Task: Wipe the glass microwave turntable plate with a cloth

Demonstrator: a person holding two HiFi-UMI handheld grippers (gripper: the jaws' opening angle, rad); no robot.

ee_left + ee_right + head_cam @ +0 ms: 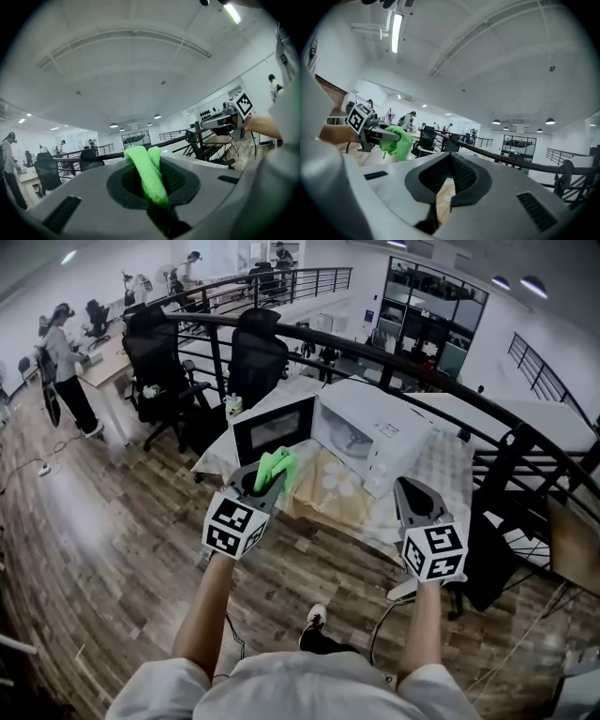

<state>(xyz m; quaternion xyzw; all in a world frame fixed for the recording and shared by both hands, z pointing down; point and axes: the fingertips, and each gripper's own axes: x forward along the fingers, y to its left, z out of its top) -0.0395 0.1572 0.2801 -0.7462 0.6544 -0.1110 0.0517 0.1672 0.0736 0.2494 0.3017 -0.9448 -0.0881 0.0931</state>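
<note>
In the head view, a white microwave [375, 432] stands on a table with its dark door [274, 427] swung open to the left. Whether the glass turntable plate is inside its cavity I cannot tell. My left gripper [267, 482] hovers in front of the door, shut on a bright green cloth [279, 465] that sticks up between its fingers; the cloth [149, 176] fills the jaws in the left gripper view. My right gripper [412, 498] is held at the table's near right side with its jaws closed and nothing in them, seen close up [451, 161] in the right gripper view.
The table [441, 465] carries a patterned yellowish cover [328, 486] in front of the microwave. A black railing [422, 367] runs behind it, and two black office chairs [258, 352] stand at the back left. A person [64, 362] stands far left on the wooden floor.
</note>
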